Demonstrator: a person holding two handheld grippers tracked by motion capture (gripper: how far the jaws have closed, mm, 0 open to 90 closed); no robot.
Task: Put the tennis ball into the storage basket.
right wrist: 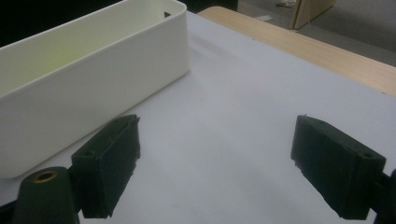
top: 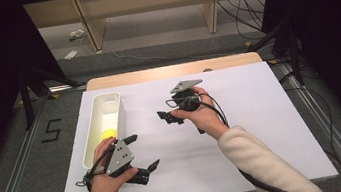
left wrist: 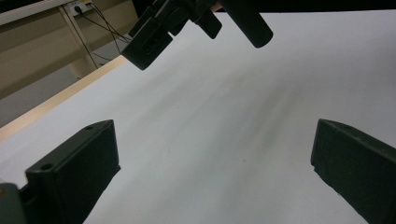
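My left gripper [top: 143, 153] sits lower left, jaws wide, empty, nearest the yellow ball [top: 108, 134] inside the white bin [top: 94, 132], just upper-left. Right gripper [top: 167, 118] also wide.

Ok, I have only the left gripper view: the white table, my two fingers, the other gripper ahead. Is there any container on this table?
Observer: Yes. In the high view, a long white bin stands on the left part of the table, just beyond the left gripper.
Operator: Is something inside it?
Observer: A small yellow object lies in the near end. I cannot tell what it is.
Operator: Does the right gripper carry anything?
Observer: No. In the right gripper view, the right gripper has its fingers wide apart with only bare table between them, and the bin is close on its left.
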